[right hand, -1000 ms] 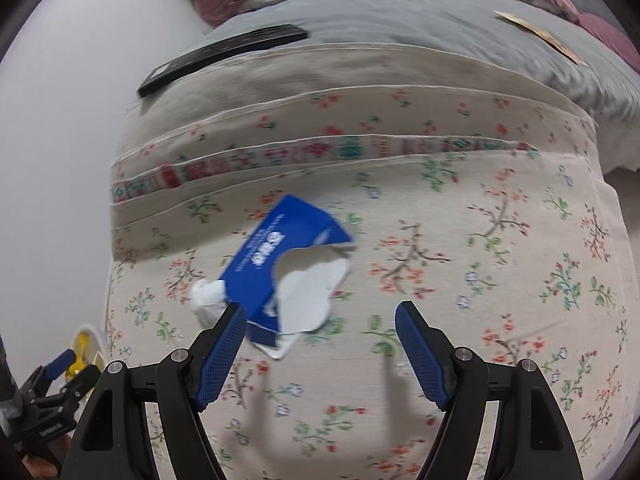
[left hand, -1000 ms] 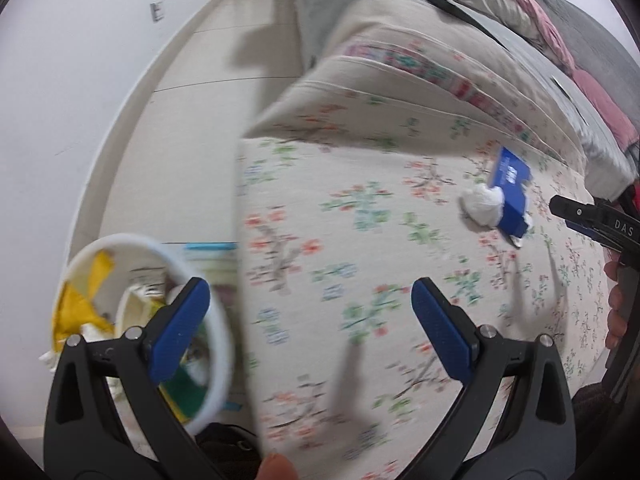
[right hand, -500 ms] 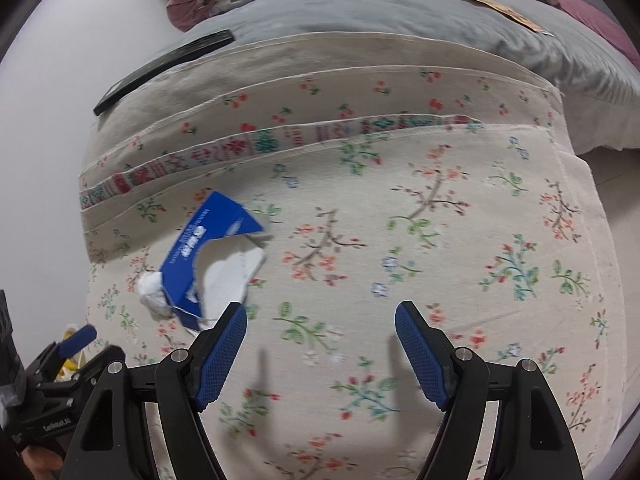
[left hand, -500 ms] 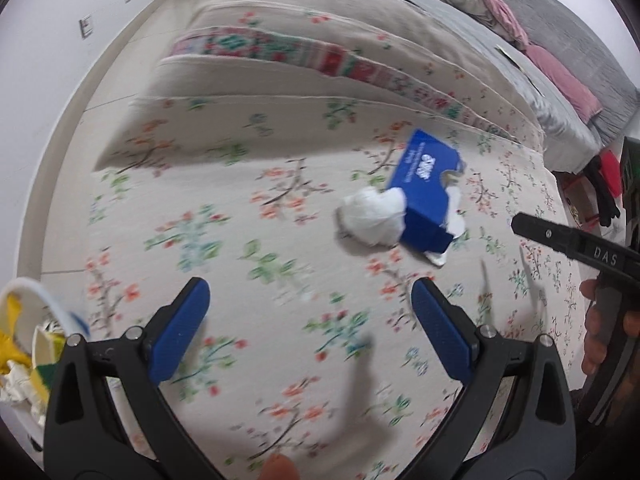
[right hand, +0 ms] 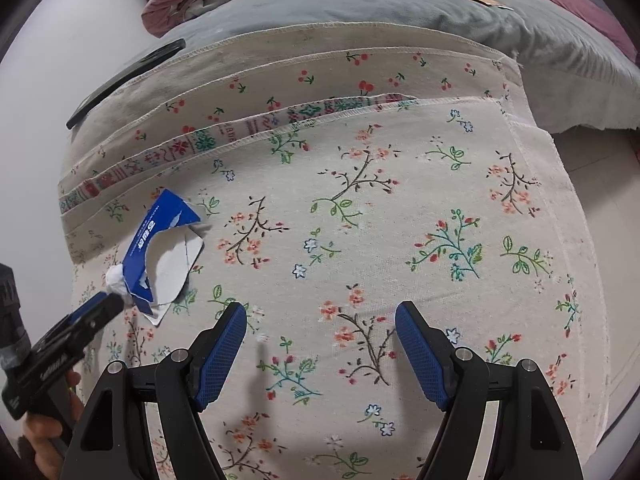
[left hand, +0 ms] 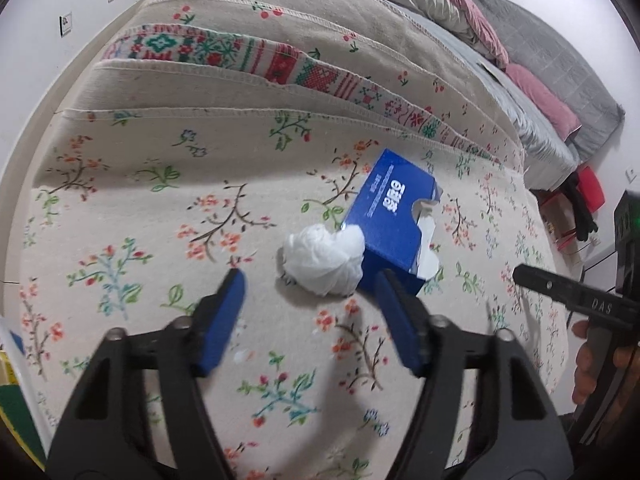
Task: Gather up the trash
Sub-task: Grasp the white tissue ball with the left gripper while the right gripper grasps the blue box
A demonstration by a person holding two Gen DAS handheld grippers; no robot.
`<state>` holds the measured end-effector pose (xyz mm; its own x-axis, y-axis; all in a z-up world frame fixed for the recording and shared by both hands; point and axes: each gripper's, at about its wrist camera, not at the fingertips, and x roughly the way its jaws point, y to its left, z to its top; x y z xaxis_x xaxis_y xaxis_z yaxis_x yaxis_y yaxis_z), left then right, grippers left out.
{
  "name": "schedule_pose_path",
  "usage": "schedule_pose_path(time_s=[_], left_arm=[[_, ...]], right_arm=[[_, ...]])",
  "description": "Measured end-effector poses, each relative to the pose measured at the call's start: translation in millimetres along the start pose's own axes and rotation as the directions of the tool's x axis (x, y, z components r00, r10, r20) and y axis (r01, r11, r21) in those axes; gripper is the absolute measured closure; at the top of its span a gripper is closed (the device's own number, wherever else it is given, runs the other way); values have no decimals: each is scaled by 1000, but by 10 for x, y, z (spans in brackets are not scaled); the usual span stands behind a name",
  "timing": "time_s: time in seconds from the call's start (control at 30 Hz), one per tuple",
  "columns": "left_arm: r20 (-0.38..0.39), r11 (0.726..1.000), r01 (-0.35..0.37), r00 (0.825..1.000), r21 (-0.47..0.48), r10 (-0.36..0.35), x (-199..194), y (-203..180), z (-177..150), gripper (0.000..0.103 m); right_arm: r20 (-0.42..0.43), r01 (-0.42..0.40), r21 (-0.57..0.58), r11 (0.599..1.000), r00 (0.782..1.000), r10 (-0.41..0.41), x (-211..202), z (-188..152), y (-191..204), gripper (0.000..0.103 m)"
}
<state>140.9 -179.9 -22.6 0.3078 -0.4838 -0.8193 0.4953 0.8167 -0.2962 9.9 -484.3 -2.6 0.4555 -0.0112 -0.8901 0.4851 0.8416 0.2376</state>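
Observation:
A crumpled white tissue (left hand: pixel 322 265) lies on the floral cloth, touching the near end of a torn blue tissue box (left hand: pixel 394 214). My left gripper (left hand: pixel 310 306) is open, its fingertips just short of the tissue, one to each side. In the right wrist view the tissue (right hand: pixel 117 280) peeks out behind the blue box (right hand: pixel 160 248) at the left, with the left gripper's tip close to it. My right gripper (right hand: pixel 320 340) is open and empty over bare cloth, well to the right of the box.
The floral cloth (right hand: pixel 380 220) covers a bed, with layered cloth edges, a grey sheet (right hand: pixel 360 4) and pink bedding (left hand: pixel 472 8) beyond. A black flat object (right hand: pixel 124 80) lies at the far left. The bin's rim (left hand: pixel 6 360) shows at the left edge.
My left gripper has swung from the bin over the bed and closed in on the white tissue, its jaws narrower. My right gripper has shifted right, away from the blue box.

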Motion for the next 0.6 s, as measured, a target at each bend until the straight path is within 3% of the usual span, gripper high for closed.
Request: schedule_pose_path(time_s=[0.1,0.17,0.23,0.6], left_arm=[[20,1000,16,1000,-2,-16,3,-5,22,45],[22,1000,8,1000,-6,-8,12,3,22,55],[21,1000,-3,1000,-10,3,18,19,30,78],[61,997,-73,995,-4,73,-246,167,27,82]], right_arm=[[-1,-2,-4,1000,1000,2,3,-4,11,25],[-4,-3,-7,1000,1000,3,50,3,83,25],[-7,-2,-11,1000,1000,2,56,17,122,25],[-3,-50,-53,997,999,50,108,201,768,25]])
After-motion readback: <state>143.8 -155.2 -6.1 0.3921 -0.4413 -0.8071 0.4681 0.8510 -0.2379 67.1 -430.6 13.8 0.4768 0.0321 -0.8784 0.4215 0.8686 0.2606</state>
